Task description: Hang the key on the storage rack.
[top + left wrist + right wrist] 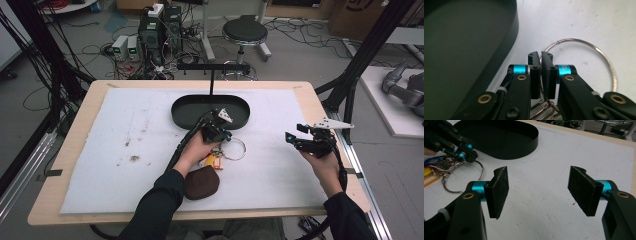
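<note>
The left gripper [223, 134] sits low over the white mat [125, 150] in the high view, just on the near side of the black oval tray [210, 111], its tips at the left edge of a big wire key ring [233, 149]. A bunch of keys with orange and yellow tags [212, 161] lies at the ring's near-left side, and a brown pouch [201, 182] lies nearer still, beside the person's left sleeve. The right gripper [299, 134] is held well off to the right, near the table's right edge, away from the ring.

In the left gripper view the jaws are pressed together on the thin wire of the key ring [599, 52] — the wire runs down between the two pads [536, 75], and the loop arcs out to the right over the mat. The tray wall [506, 50] rises at the left, close by. Small clips and keys [544, 110] hang at the bottom between the gripper's arms.

In the right gripper view that gripper's jaws stand wide apart with nothing between the pads [499, 191] — bare mat below them. Farther off at the upper left, the left gripper [471, 156] pinches the key ring [480, 173], with the keys and coloured tags [437, 170] trailing left and the tray [506, 138] beyond.
</note>
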Available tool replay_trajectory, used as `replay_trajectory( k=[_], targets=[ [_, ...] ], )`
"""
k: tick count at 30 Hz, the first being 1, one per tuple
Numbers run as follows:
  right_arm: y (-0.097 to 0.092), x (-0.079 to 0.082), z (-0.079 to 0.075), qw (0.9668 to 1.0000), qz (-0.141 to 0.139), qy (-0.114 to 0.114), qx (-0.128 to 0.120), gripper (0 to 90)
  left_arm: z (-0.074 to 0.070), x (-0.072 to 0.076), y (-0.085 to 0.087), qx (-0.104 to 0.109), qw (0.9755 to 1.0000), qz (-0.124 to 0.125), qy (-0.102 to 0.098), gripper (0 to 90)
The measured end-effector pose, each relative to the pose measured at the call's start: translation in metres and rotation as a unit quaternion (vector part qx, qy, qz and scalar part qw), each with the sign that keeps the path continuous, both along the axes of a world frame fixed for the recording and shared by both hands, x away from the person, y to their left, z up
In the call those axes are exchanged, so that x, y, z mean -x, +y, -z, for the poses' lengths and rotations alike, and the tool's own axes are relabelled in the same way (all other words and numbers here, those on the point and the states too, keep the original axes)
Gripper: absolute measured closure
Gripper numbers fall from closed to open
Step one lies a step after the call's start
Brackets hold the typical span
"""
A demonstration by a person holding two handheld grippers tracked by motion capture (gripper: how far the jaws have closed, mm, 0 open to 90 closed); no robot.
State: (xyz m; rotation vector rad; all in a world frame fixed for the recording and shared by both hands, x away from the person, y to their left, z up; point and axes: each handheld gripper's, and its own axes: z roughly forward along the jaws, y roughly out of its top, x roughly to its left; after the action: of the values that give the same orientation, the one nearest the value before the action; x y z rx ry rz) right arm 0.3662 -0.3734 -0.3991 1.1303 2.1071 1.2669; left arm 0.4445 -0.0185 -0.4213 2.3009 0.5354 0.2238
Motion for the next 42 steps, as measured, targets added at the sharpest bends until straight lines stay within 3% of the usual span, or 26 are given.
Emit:
replay_trajectory(
  k=[4,8,16,20,27,32,37,42],
  targets=[
    [0.000,0.000,0.000,1.0000,0.000,-0.002,0.001,33.7,-0.013,0.006,0.005,0.043,0.9989,0.016,-0.015,86.0],
    [0.002,0.000,0.000,1.0000,-0.003,-0.005,0.003,33.7,-0.026,0.016,0.007,0.066,0.9966,0.038,-0.030,86.1],
    [0.002,0.001,-0.001,1.0000,-0.003,-0.006,0.001,33.7,-0.033,0.041,0.011,0.111,0.9894,0.078,-0.051,86.1],
    [0.003,0.001,0.000,1.0000,-0.004,-0.005,0.003,33.7,-0.032,0.044,0.014,0.117,0.9880,0.089,-0.047,85.9],
    [0.004,0.001,0.000,1.0000,-0.003,-0.003,0.005,33.7,-0.030,0.044,0.014,0.119,0.9877,0.095,-0.034,84.7],
    [0.004,0.001,0.000,1.0000,-0.005,-0.002,0.005,33.7,-0.024,0.043,0.015,0.096,0.9902,0.100,-0.020,79.4],
    [0.004,0.000,0.000,1.0000,-0.005,-0.003,0.005,33.7,-0.024,0.043,0.015,0.090,0.9898,0.109,-0.018,85.9],
    [0.003,0.001,0.000,1.0000,-0.005,-0.003,0.005,33.7,-0.025,0.044,0.016,0.095,0.9884,0.117,-0.020,86.6]
  ],
)
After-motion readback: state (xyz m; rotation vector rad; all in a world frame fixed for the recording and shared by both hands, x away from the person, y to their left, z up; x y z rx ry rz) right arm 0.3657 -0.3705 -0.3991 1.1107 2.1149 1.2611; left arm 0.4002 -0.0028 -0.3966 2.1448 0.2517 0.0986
